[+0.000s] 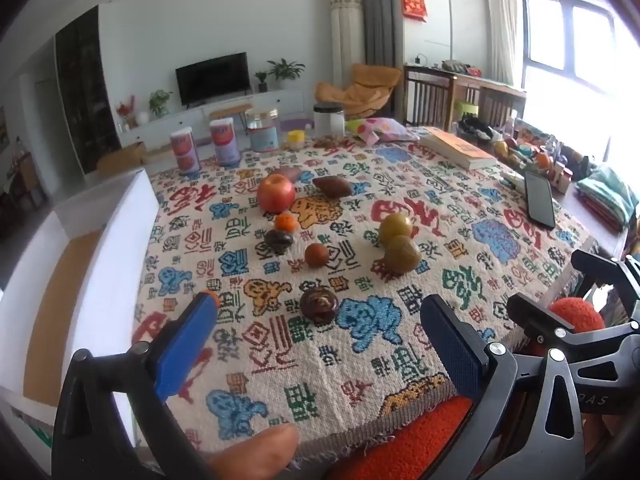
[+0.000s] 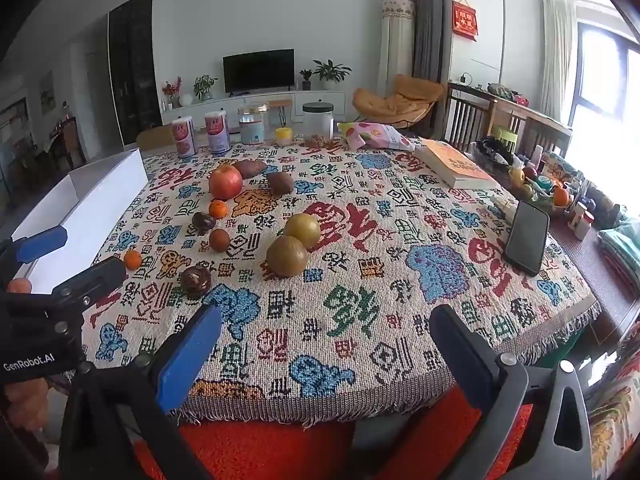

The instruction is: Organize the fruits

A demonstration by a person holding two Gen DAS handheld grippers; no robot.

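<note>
Fruits lie scattered on the patterned tablecloth [image 1: 360, 368]: a red apple [image 1: 276, 193], two yellow-green pears [image 1: 401, 253], a small orange [image 1: 285, 222], dark round fruits [image 1: 319, 305] and brown tubers [image 1: 331, 186]. A white box [image 1: 108, 264] stands at the table's left edge. My left gripper [image 1: 320, 336] is open and empty, just short of the nearest dark fruit. My right gripper [image 2: 328, 344] is open and empty over the table's front edge; the apple [image 2: 225, 182], pears [image 2: 287, 256] and white box [image 2: 80, 204] lie ahead. Another small orange [image 2: 132, 259] lies near the box.
Cans [image 2: 184, 136], jars [image 2: 318, 120], a snack bag [image 2: 376, 136] and a book [image 2: 456, 168] line the far side. A phone [image 2: 526, 238] lies at the right. A basket of items [image 2: 536, 188] sits beyond it. An orange-red seat [image 2: 264, 452] is below the front edge.
</note>
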